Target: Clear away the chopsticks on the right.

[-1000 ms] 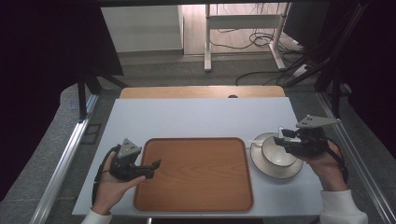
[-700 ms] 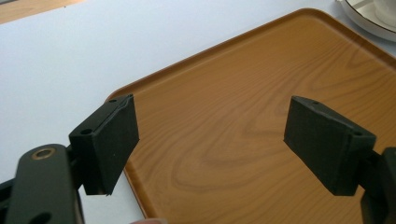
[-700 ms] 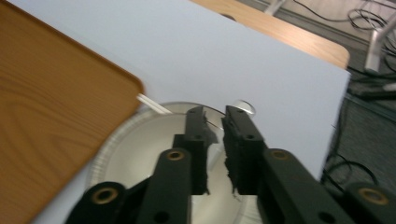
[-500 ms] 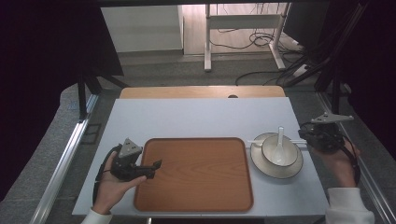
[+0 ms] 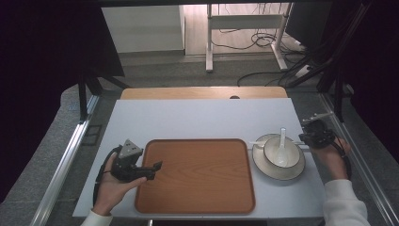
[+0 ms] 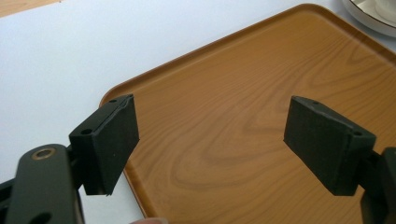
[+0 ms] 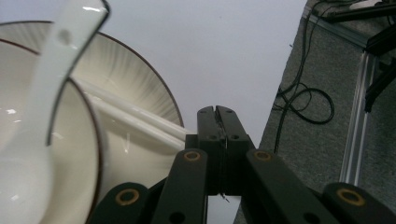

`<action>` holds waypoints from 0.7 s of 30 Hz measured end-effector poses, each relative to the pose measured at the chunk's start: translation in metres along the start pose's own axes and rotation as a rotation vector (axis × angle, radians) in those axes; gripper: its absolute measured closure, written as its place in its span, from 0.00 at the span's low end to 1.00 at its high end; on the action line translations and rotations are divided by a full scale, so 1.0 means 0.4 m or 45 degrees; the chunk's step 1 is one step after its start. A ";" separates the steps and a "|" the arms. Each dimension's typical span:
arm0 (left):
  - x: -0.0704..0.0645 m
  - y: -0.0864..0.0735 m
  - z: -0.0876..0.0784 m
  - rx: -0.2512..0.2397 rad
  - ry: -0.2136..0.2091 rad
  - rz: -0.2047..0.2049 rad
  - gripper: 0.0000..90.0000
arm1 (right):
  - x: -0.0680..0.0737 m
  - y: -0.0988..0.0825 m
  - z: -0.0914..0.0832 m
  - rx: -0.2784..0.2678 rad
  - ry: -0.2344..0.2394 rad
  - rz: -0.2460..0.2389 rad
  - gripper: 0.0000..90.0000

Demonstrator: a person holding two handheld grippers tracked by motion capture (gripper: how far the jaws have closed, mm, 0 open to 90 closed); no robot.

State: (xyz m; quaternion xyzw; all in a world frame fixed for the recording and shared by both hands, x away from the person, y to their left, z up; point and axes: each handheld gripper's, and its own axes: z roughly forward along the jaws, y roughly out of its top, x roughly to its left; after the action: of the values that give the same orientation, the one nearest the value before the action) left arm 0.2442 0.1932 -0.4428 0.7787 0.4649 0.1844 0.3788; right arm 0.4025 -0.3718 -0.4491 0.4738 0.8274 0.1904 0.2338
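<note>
- closing its jaws empty within the last second, the right gripper (image 5: 314,136) moved from above the bowl (image 5: 281,151) to the plate's (image 5: 277,173) right edge, beside the chopsticks (image 7: 140,120); we judged it was lining up on them.
- the left gripper (image 5: 151,167) waited, jaws apart, over the tray (image 5: 197,197).
- the white bowl held a spoon (image 5: 281,143), on the plate, right of the tray on the tabletop (image 5: 197,117).

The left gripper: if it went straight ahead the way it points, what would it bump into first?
Probably nothing soon: the left gripper points across the bare tray. Farther on sits the plate, though depth is unclear.
</note>
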 end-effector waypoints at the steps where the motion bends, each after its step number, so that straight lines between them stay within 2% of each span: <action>1: 0.000 0.000 0.000 0.000 0.000 0.000 0.19 | -0.001 0.002 0.009 0.010 -0.004 -0.002 0.99; 7: 0.003 -0.006 0.008 0.023 0.000 0.003 0.20 | -0.011 0.007 0.041 0.054 -0.015 -0.007 0.99; 21: 0.005 -0.008 0.010 0.030 -0.010 0.007 0.20 | -0.015 -0.002 0.049 0.095 0.008 0.004 0.99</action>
State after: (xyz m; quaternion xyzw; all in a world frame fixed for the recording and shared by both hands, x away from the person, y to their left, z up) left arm 0.2458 0.1940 -0.4479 0.7851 0.4635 0.1769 0.3709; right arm 0.4157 -0.3753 -0.4641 0.4830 0.8339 0.1613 0.2129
